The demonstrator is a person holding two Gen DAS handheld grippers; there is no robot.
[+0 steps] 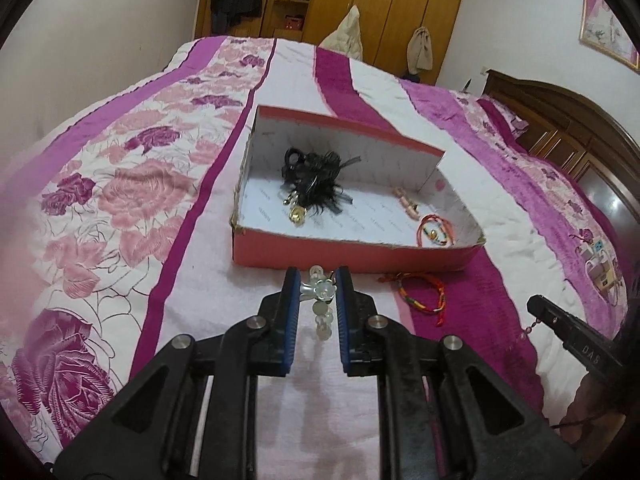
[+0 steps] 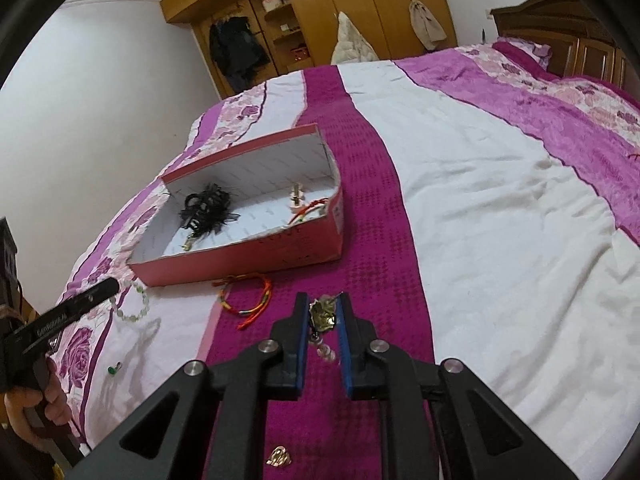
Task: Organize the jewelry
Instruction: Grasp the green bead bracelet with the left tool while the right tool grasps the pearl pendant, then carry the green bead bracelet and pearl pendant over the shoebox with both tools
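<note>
A red shoebox (image 1: 352, 254) (image 2: 240, 256) lies open on the bed, holding a black feather hair clip (image 1: 314, 180) (image 2: 210, 208), a pink piece (image 1: 406, 202) and an orange cord bracelet (image 1: 436, 230). My left gripper (image 1: 318, 286) is shut on a pale bead bracelet (image 1: 322, 312) (image 2: 134, 304) just before the box. My right gripper (image 2: 324, 310) is shut on a gold earring (image 2: 323, 312) with a dangling clear bead. A multicolour woven bracelet (image 1: 424, 294) (image 2: 248, 300) lies on the bedspread between them.
A gold charm (image 2: 280, 457) and a small green bead (image 2: 113, 369) lie loose on the bedspread near me. The bed's wooden headboard (image 1: 560, 128) is to the right; wardrobes (image 2: 340, 8) stand beyond the far edge.
</note>
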